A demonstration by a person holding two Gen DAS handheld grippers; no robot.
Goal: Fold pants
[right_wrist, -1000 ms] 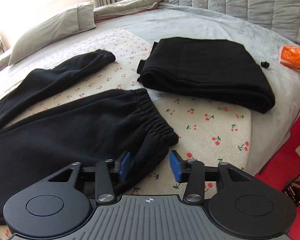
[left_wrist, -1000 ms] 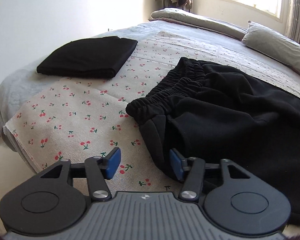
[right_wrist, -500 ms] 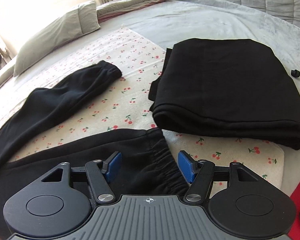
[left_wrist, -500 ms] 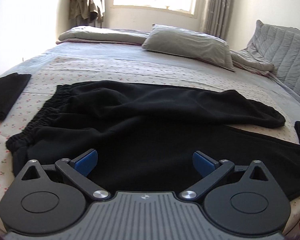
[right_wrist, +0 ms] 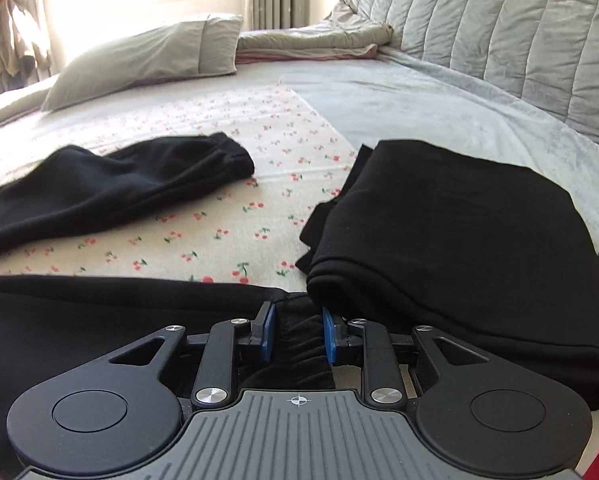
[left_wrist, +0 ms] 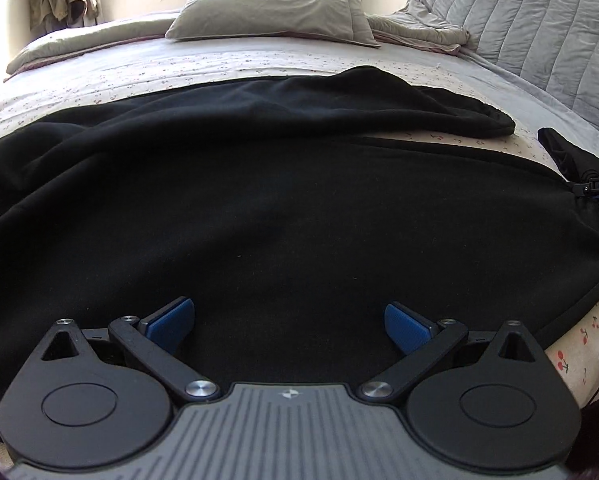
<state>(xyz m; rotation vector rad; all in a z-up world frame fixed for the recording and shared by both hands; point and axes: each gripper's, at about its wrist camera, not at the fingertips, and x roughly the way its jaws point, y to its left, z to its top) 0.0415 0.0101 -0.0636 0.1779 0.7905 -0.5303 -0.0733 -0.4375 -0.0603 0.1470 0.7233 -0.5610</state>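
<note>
Black pants [left_wrist: 279,200] lie spread across the cherry-print sheet [right_wrist: 235,216], both legs stretching to the right in the left wrist view. My left gripper [left_wrist: 289,326] is wide open and empty, low over the middle of the near leg. My right gripper [right_wrist: 297,334] has its blue pads closed on the elastic cuff [right_wrist: 299,330] of the near leg. The far leg's cuff [right_wrist: 223,160] lies free on the sheet. The right gripper also shows at the right edge of the left wrist view [left_wrist: 597,188].
A folded black garment [right_wrist: 459,240] lies right beside the right gripper, touching the cuff area. A grey pillow [left_wrist: 267,12] and rumpled blanket [right_wrist: 315,42] lie at the bed's far side. A quilted grey headboard [right_wrist: 499,32] stands at the right. The bed's edge is near.
My left gripper swung from the waistband to over the near leg and opened wide. My right gripper moved in over the near leg's cuff and closed on it.
</note>
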